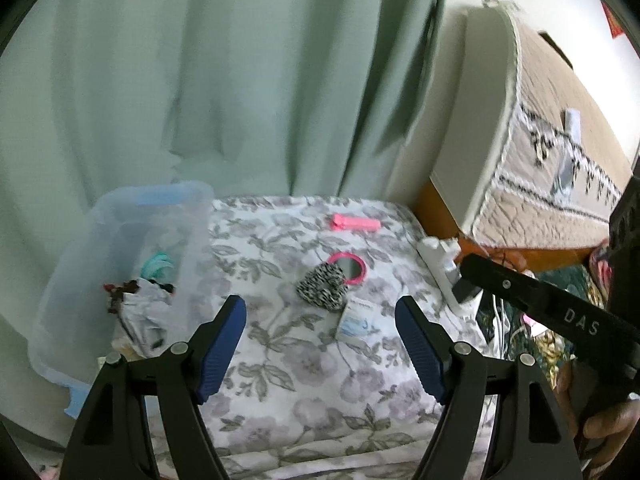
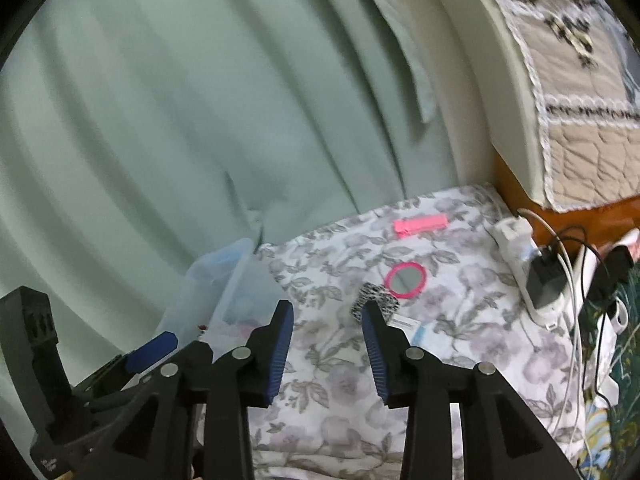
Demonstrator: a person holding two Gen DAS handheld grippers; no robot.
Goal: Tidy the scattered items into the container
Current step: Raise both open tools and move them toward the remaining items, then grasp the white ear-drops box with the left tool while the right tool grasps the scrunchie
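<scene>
From the left wrist, four loose items lie on the floral cloth: one pink oblong clip with its long axis left-right, one round pink-rimmed mirror, one black-and-white speckled pouch overlapping it, and one small white-and-blue packet. The clear plastic storage box (already holding crumpled things) stands at left. The left gripper gapes empty.

From the right wrist, the same clip, mirror and pouch show; the right gripper stands parted, empty.

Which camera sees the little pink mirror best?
The right wrist view: the whole pink mirror shows, rim and glass. In the left wrist view the spotted pouch covers part of it.
</scene>
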